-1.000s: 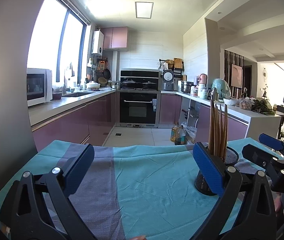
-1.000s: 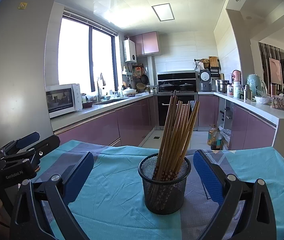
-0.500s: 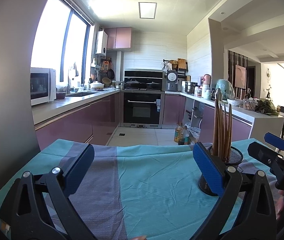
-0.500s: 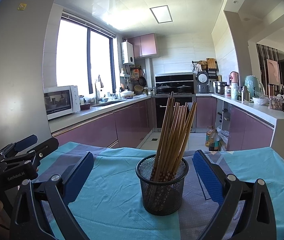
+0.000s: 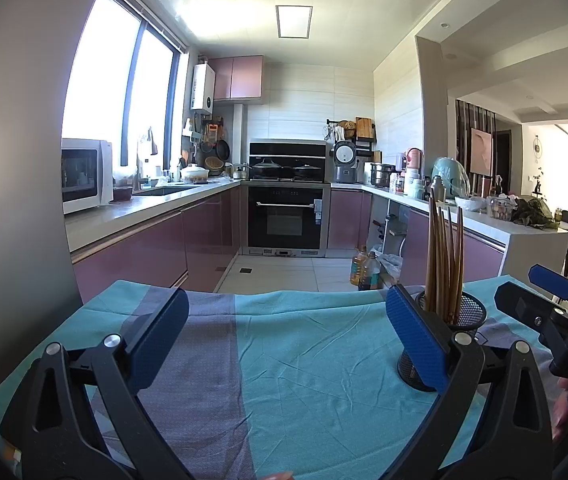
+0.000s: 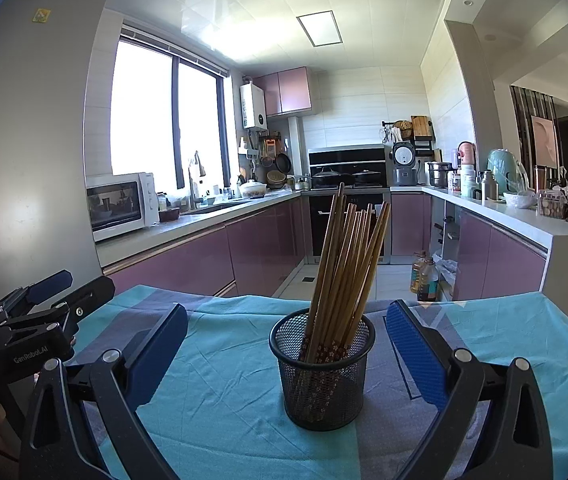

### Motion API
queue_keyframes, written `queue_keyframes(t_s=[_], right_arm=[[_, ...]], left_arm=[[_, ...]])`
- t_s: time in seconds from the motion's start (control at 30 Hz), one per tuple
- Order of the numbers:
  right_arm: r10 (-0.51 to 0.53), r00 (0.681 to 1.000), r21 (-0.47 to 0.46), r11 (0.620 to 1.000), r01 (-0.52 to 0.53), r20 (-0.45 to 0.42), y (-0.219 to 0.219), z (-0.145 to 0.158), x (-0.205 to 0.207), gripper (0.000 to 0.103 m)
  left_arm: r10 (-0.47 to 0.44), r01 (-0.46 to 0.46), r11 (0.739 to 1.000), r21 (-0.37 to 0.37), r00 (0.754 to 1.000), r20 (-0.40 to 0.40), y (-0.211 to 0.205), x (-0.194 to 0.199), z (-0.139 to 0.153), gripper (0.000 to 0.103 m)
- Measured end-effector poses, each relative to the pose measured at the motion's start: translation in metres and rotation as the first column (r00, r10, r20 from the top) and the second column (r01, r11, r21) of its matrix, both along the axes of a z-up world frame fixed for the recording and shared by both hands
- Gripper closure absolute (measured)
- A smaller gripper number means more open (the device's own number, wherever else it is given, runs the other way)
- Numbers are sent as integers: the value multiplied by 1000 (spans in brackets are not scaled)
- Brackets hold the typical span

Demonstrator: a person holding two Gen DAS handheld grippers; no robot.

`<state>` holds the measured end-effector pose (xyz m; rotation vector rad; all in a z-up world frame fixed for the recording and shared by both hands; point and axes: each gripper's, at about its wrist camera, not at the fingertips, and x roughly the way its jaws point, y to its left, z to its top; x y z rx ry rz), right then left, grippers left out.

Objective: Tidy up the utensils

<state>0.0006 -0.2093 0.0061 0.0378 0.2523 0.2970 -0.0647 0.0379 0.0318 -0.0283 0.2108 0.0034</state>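
Left gripper (image 5: 286, 336): we are holding it spread wide above the cloth, nothing between its blue pads, and it is gripping nothing at all.
Right gripper (image 6: 286, 344): we are keeping this one released too, fingers well apart on either side of the cup and touching neither the cup nor the sticks.
Chopsticks (image 6: 346, 268): they are standing bundled in the cup, tips up, leaning and fanning slightly to the right; patterned ends are showing through the mesh at the bottom.
Mesh cup (image 6: 324, 376): it is sitting upright on the cloth, centred between the right gripper's fingers; from the left wrist view we are seeing it half hidden behind the left gripper's right-hand pad.
Cloth (image 5: 316, 364): teal with a grey-purple band, it is lying wrinkled across the table and carrying the cup.
Side by side: we are seeing the right gripper at the right edge of the left wrist view, and the left gripper at the left edge of the right wrist view.
Background: a kitchen with pink cabinets (image 6: 204, 260), a microwave (image 6: 120, 204) on the counter and an oven (image 5: 286, 220) at the far end.
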Motion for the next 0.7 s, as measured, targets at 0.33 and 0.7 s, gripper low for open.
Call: queue_keyframes(t_s=[0.33,0.7], right_arm=[[-2,1000,2,1000,2,-1,-1,0,0,7],[-3,1000,3,1000,3,1,-1,0,0,7]], left_arm=[[0,0,1000,0,1000,1,0,1,0,6],[0,0,1000,2,1000,1,-1,0,0,6]])
